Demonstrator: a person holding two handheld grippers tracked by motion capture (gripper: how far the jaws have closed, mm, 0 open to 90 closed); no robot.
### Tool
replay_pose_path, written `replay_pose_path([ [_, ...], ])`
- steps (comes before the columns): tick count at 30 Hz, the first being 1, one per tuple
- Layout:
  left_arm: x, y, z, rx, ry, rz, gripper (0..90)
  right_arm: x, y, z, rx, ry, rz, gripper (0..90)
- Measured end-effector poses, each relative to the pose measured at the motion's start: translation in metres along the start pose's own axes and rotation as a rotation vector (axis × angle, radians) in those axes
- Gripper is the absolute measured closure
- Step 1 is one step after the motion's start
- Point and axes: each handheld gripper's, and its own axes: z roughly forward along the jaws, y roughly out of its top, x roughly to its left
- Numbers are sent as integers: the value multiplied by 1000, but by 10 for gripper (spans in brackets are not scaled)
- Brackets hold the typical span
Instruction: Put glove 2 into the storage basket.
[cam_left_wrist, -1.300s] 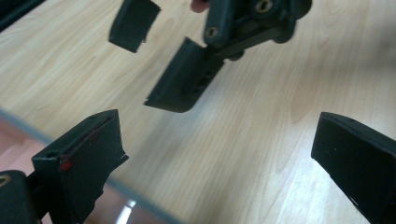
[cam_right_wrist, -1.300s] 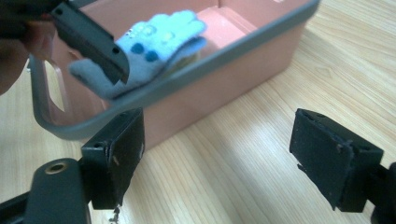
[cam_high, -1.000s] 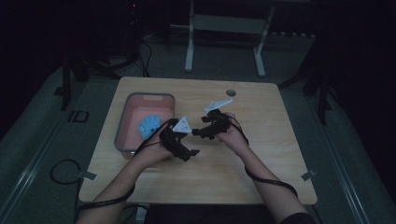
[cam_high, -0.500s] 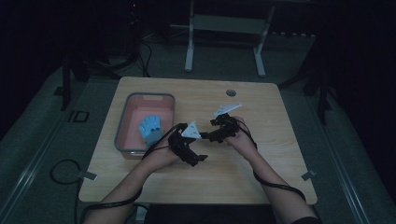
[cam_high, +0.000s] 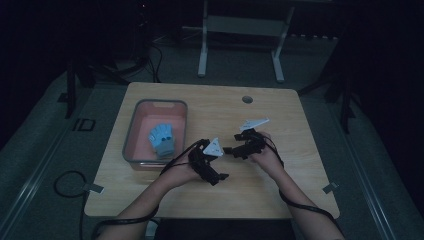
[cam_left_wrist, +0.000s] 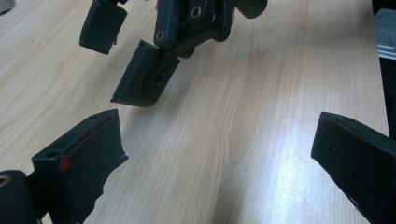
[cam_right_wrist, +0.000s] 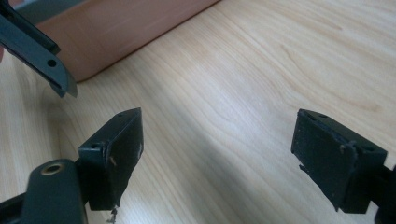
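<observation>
Both claws, left claw (cam_high: 226, 150) and right claw (cam_high: 229, 149), are held spread apart and empty, tips nearly meeting. The crumpled blue cloth (cam_high: 162, 139) lies left of them in the grey-rimmed pink tray (cam_high: 131, 135); a collision could be caused by further closing in.

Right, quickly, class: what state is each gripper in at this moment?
Left gripper: open, holding nothing, over bare table.
Right gripper: open, holding nothing, also over bare table.
</observation>
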Motion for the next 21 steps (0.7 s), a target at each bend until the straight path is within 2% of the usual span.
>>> replay_pose_path([
  [4,-2,-1,5,2,-4,4,19,-2,-7,-1,5,-4,5,168],
  [12,-11,-2,20,16,-38,25,19,-7,-24,-6,15,-13,18,169],
  [21,-13,-3,33,14,-59,14,19,-13,-37,-13,14,-41,29,169],
])
